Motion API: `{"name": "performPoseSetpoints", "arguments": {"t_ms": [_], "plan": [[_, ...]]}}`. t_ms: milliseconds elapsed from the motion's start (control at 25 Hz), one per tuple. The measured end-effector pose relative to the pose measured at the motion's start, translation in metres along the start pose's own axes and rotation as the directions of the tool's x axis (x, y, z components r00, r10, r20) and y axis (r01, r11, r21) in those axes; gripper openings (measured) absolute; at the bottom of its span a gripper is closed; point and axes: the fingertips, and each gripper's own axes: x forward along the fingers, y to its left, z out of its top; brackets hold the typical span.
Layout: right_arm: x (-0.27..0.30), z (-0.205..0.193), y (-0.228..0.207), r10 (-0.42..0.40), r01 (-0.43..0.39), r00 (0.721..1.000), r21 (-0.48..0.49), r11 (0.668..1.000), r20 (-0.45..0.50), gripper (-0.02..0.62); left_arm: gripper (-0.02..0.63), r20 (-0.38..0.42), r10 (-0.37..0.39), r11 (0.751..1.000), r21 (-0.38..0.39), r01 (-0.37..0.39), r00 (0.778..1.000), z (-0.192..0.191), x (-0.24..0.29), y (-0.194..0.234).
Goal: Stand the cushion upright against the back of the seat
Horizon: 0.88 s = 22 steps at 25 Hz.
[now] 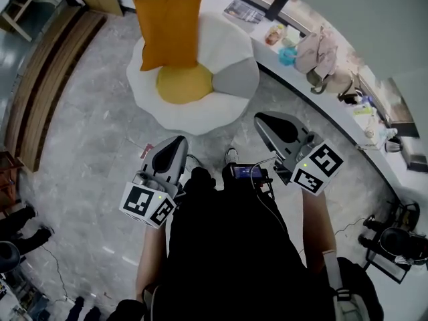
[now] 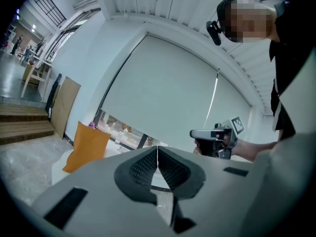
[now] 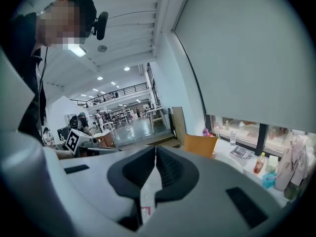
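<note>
Roughly level, closed: left gripper (image 1: 176,140), right gripper (image 1: 263,118).

The left gripper (image 2: 157,150) has its jaws pressed together on nothing; beyond them an orange cushion (image 2: 88,146) stands on a white seat (image 2: 60,166), with the right gripper (image 2: 196,134) at right.

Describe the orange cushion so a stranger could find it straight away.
Find the white, petal-edged seat on the grey floor. The orange cushion stands at its back, rectangular and upright, unlike the round yellow pad lying flat in front of it.
</note>
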Motion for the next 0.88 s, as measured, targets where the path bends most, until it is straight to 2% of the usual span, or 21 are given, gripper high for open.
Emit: {"name": "performPoseSetpoints", "arguments": {"t_ms": [360, 600, 720, 880], "plan": [[-0.049, 0.051, -0.018, 0.012, -0.005, 0.997, -0.101, 0.995, 0.075, 0.020, 0.014, 0.010, 0.039, 0.998, 0.045, -0.040, 0.999, 0.005, 0.017, -0.025], [-0.079, 0.058, -0.025, 0.019, -0.009, 0.998, -0.178, 0.984, 0.059, 0.020, 0.014, 0.006, 0.053, 0.997, 0.064, -0.053, 0.999, 0.005, 0.026, -0.042], [-0.092, 0.054, -0.031, 0.035, -0.025, 0.997, -0.157, 0.987, 0.062, 0.020, 0.014, 0.013, 0.061, 0.996, 0.065, -0.062, 0.998, 0.006, 0.033, -0.052], [-0.094, 0.029, -0.035, 0.070, -0.067, 0.995, -0.047, 0.997, 0.072, 0.020, 0.014, 0.009, 0.065, 0.995, 0.070, -0.066, 0.998, 0.003, 0.038, -0.070]]}}
